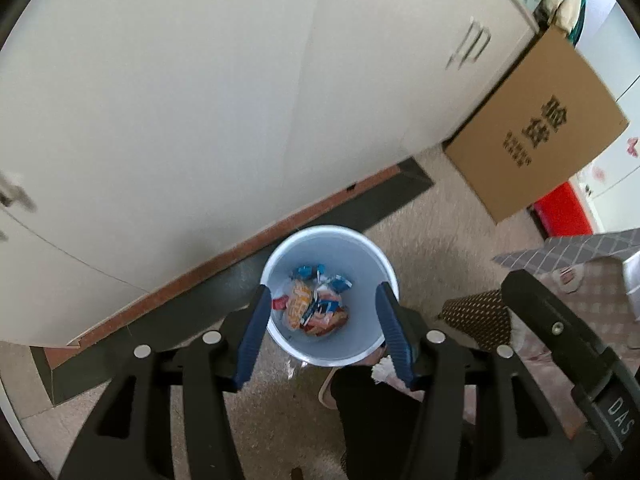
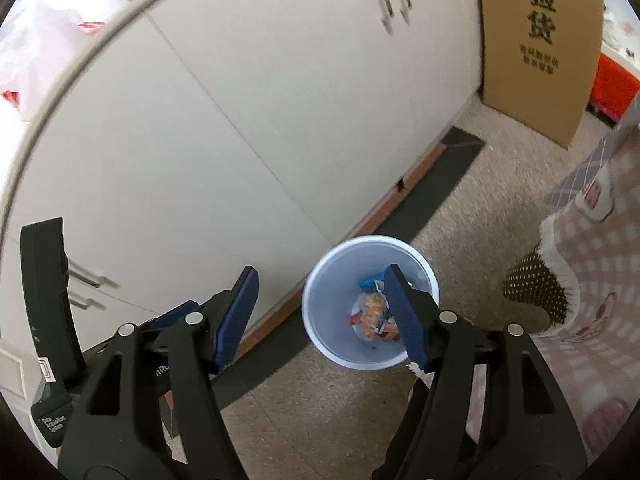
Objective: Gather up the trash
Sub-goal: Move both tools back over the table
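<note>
wrappers (image 1: 316, 304) in white bin (image 1: 280, 256); both hand-held grippers gape empty above

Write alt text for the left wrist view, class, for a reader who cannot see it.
The open, empty left gripper hangs above a white bin on the floor, with colourful wrappers lying at its bottom. White cabinet doors stand behind the bin, and a cardboard box leans at upper right.

We see a white cabinet (image 2: 248, 120) with metal handles (image 2: 390, 0). A printed cardboard box (image 2: 538, 44) leans just beside the cabinet's far end, a red bin (image 2: 614, 84) behind that box. Checked pink fabric (image 2: 592, 264) lies opposite the cabinet, across the speckled floor (image 2: 328, 408).
</note>
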A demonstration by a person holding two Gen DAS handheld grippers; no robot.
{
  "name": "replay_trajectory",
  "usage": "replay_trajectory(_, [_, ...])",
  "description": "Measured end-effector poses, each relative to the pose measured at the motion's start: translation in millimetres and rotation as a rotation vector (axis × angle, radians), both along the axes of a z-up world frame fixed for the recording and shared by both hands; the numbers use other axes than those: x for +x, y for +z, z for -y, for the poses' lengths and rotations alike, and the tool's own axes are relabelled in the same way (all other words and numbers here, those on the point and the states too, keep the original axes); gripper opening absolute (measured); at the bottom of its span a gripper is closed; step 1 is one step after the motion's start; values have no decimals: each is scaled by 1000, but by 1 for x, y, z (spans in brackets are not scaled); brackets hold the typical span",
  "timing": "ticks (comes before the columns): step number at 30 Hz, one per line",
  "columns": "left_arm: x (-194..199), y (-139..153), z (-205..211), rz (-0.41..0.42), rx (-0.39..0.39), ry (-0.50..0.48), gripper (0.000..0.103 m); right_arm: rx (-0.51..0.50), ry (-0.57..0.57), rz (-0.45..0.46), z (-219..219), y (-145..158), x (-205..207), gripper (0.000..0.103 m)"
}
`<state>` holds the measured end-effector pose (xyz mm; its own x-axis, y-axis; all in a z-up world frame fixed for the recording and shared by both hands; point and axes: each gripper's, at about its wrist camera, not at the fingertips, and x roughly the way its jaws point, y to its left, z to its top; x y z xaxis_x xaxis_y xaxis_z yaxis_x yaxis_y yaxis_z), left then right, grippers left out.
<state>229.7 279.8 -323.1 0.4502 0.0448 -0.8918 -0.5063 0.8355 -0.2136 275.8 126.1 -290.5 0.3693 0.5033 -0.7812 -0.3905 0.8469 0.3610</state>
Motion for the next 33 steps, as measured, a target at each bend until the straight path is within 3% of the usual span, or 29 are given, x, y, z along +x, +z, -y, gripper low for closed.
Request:
replay_trajectory(3, [-12,36,4,59,54,9,56,29,3,38,4,31,-11,65])
replay_trajectory(9, [-26,117,33,217,129,-44,61,133,-10,201,36,122,-41,67])
replay_trajectory(13, [-24,160,75,292,195,-169,61,172,-69,286,80,169,-54,69])
replay_trajectory(16, [-14,182,109,329,195,-251,61,151,-129,331,122,192,-59,69])
replay_trajectory(21, [9,207,185,391,197,-449,61,92,-291,372,201,205,-59,70])
replay_trajectory(25, [28,216,263,427,229,-666,61,46,-439,376,270,201,-61,70])
replay_trajectory(33, [60,205,360,428,235,-871,59,-32,-655,364,374,193,-59,69])
